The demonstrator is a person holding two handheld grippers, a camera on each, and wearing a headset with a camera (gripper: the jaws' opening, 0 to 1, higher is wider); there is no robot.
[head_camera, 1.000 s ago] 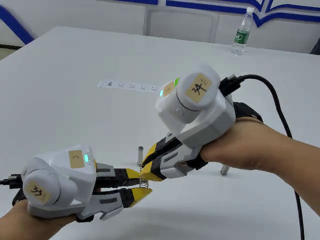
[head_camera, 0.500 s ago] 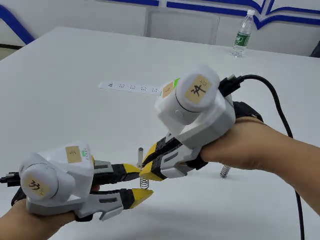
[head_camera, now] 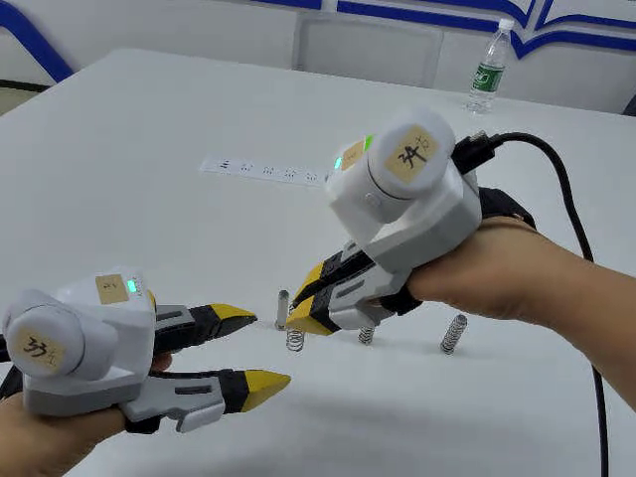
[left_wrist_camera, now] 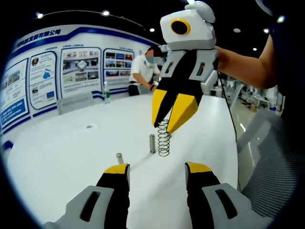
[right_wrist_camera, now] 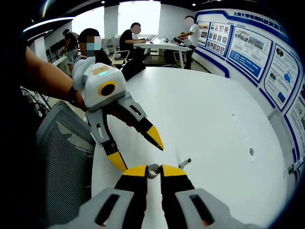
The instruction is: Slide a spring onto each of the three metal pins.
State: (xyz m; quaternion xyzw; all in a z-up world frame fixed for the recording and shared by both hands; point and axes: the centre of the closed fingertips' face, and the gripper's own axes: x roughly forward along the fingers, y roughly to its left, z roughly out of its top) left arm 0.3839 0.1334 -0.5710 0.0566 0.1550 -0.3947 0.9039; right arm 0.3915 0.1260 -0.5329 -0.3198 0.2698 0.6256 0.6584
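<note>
A bare metal pin [head_camera: 282,307] stands upright on the white table [head_camera: 149,199]. Just right of it my right gripper [head_camera: 298,320] is shut on the top of a spring [head_camera: 295,340] whose lower end rests on the table. In the right gripper view that spring [right_wrist_camera: 153,171] sits between the shut tips, with the pin [right_wrist_camera: 185,163] to its right. A short spring [head_camera: 367,335] and a taller leaning spring [head_camera: 453,333] stand further right. My left gripper [head_camera: 260,348] is open, a little left of the pin and touching nothing. In the left gripper view the pin [left_wrist_camera: 119,157] is ahead of the jaws.
A white power strip [head_camera: 263,171] lies further back on the table. A water bottle [head_camera: 490,70] stands at the far edge beside a chair [head_camera: 368,45]. A black cable [head_camera: 556,199] trails from the right gripper. People sit at desks in the background.
My left gripper has drawn back to the left, away from the spring, and stays open. The right gripper still holds the spring beside the pin. The head camera has shifted slightly.
</note>
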